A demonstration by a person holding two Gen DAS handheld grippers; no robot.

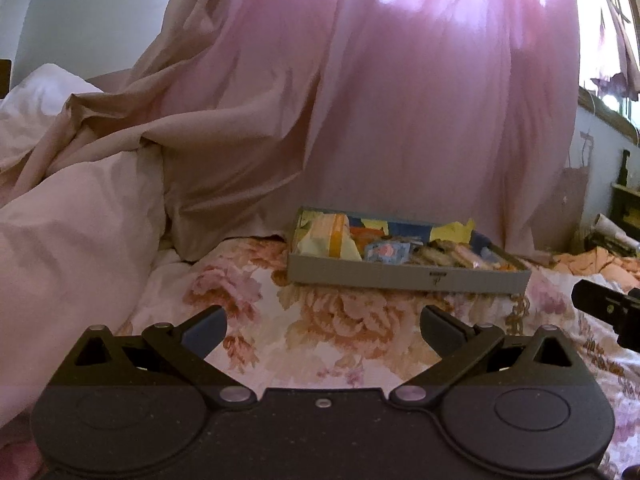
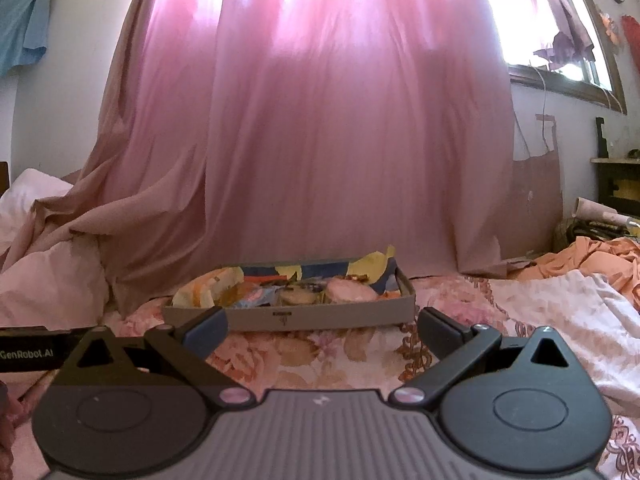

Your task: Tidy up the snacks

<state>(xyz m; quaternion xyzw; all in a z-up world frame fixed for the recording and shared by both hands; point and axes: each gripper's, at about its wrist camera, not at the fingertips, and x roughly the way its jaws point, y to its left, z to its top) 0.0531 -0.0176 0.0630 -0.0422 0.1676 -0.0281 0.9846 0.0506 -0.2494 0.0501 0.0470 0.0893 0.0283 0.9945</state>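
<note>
A shallow grey cardboard tray (image 1: 404, 276) lies on the floral bedspread, filled with several wrapped snacks (image 1: 384, 250) in yellow, orange and blue. It also shows in the right wrist view (image 2: 344, 314), with snack packets (image 2: 296, 294) inside. My left gripper (image 1: 323, 330) is open and empty, low over the bedspread, short of the tray's front wall. My right gripper (image 2: 322, 330) is open and empty, just short of the tray's front wall. The right gripper's body shows at the right edge of the left wrist view (image 1: 608, 308).
A pink curtain (image 2: 320, 140) hangs behind the tray and drapes onto the bed. White pillows (image 1: 68, 216) lie at the left. Orange cloth (image 2: 592, 256) and a white blanket (image 2: 568, 312) lie at the right. A dark shelf (image 2: 620, 188) stands at the far right.
</note>
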